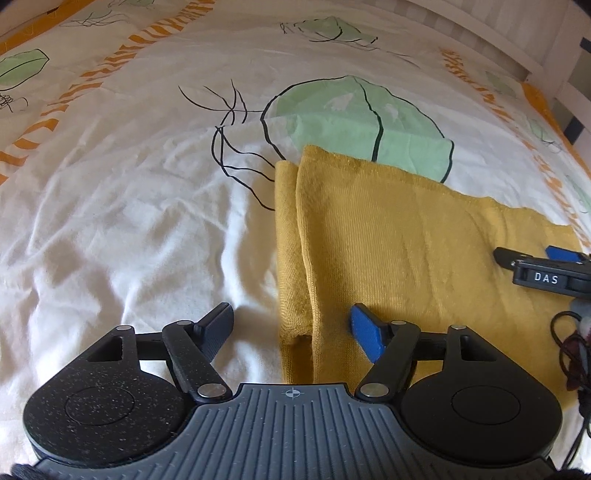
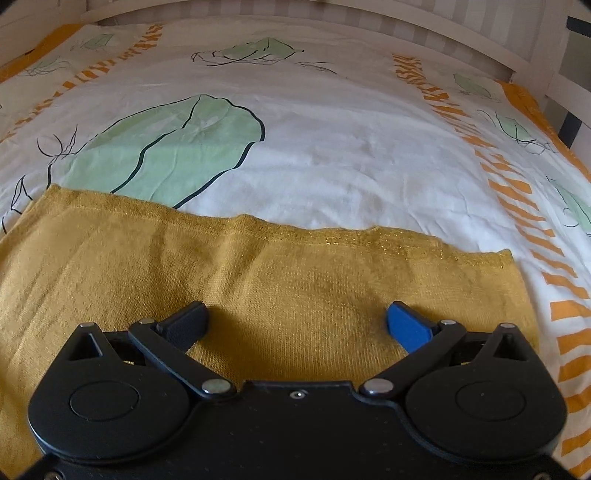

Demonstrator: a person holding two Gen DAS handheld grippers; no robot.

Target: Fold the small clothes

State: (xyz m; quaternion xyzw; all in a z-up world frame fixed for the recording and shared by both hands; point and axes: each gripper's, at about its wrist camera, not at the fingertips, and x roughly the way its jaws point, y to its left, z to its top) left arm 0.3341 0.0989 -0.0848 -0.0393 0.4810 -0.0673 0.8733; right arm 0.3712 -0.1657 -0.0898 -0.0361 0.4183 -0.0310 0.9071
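Mustard-yellow knitted garment (image 2: 258,280) lying flat on a white bedspread (image 1: 122,206) printed with green leaf shapes and orange lettering, its left edge doubled over into a narrow fold running toward the camera in the left wrist view. Left gripper (image 1: 291,325) poised over that folded edge, jaws wide apart with nothing pinched, black finger over bare bedspread, blue finger (image 1: 364,334) over the yellow knit. Right gripper (image 2: 295,321) low above the garment's right half, jaws likewise spread wide and holding nothing, black and blue fingertips both over cloth; seen from the left wrist view entering at the right edge. Far hem of the garment straight across the bedspread, partly covering a large green leaf print (image 2: 173,155). Pale slatted bed frame (image 2: 461,33) beyond.
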